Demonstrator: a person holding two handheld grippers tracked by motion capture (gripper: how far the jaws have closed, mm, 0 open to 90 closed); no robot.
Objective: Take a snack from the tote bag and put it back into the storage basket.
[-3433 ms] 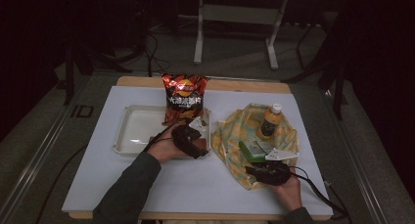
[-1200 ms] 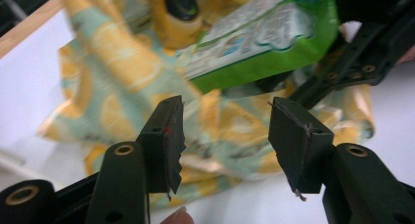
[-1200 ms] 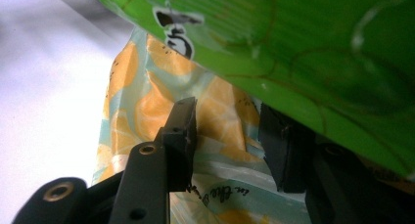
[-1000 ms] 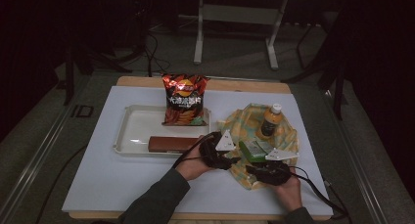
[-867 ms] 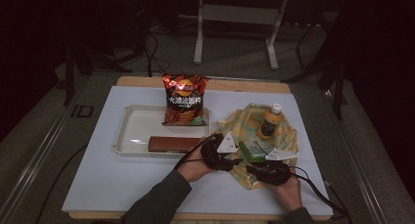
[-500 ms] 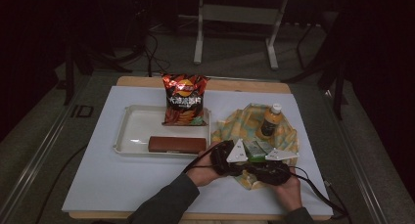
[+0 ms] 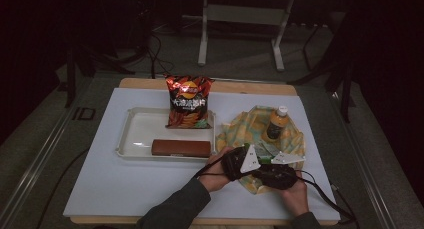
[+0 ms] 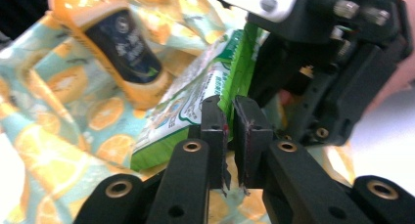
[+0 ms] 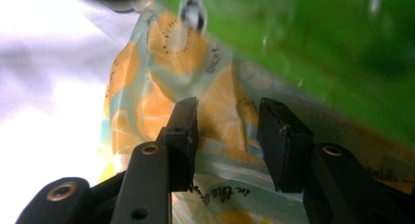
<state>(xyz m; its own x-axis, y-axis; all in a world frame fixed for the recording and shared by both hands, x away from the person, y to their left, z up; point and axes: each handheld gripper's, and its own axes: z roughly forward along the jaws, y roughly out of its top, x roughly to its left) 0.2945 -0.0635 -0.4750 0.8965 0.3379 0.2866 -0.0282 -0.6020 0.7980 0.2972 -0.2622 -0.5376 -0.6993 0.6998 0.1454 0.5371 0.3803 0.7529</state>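
From the high view, we look down on a white table where a person's two hands meet at the near edge of an orange-print cloth bag. Our left gripper and right gripper sit just beside each other on the bag's near side. A bottle with a white cap rests on the bag, farther back. To the left, a pale tray holds a brown bar along its near rim, and a red bag of crisps leans at its far right corner.

In the left gripper view, we see the left gripper with its jaws just drawn together, the pads nearly touching and pinching the thin edge of a green-and-white packet. The packet lies on the cloth bag, slanting up to the right, with the bottle lying just above it. The black body of the right gripper fills the upper right, close behind the packet.

In the right gripper view, we see the right gripper with its jaws spread apart and a fold of the cloth bag rising in the gap; we cannot tell whether the pads press it. The green packet looms blurred across the upper right, and the white table shows at left.
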